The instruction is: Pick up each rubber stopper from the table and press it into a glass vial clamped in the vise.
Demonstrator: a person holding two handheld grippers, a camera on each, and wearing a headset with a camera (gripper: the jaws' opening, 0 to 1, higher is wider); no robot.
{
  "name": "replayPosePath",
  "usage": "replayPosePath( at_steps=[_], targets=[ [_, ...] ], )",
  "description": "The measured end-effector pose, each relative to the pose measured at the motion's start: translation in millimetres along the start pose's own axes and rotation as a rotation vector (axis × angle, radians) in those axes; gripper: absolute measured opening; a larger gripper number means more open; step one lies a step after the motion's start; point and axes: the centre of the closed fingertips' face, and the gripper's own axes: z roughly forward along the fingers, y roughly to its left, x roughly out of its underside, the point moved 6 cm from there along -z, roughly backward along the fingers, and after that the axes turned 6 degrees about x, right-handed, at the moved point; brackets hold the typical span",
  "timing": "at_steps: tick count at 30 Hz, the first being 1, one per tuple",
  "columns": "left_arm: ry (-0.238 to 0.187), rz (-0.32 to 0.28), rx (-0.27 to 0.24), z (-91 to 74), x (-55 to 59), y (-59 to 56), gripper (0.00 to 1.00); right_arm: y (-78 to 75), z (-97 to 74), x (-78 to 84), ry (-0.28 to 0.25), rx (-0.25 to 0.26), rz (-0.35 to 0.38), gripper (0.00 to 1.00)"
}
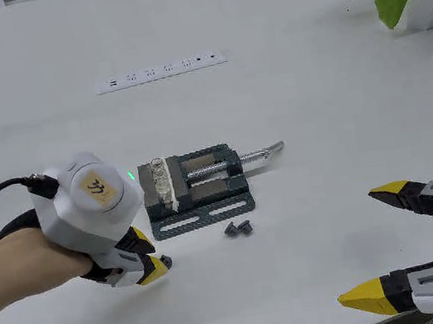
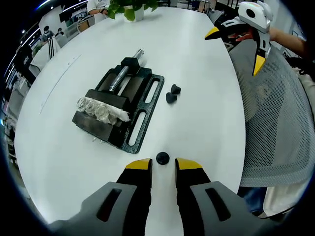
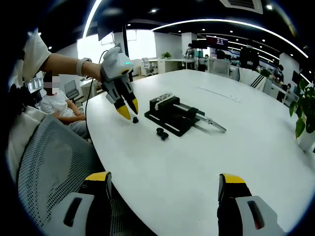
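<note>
In the left gripper view the left gripper (image 2: 163, 167) rises from bottom centre, its jaws released with a narrow gap. 1 rubber stopper (image 2: 162, 158) lies on the table (image 2: 206, 123) just ahead of the tips, ungripped. In the head view's centre, 2 more stoppers (image 1: 239, 228) lie just below the vise (image 1: 201, 195), with glass vials (image 1: 159, 183) clamped at its left end. At lower right, the right gripper (image 1: 358, 247) is spread wide and holds nothing.

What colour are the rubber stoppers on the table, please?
Black rubber stoppers, clearest in the left gripper view.
</note>
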Motion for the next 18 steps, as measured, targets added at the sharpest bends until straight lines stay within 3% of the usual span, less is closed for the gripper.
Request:
replayPosePath(
  at_steps=[18],
  targets=[
    [0.059,0.005,0.013,9.9,-0.9,4.4,0.06,-1.9,-2.9,7.3,0.003,0.002,0.018,0.87]
  ],
)
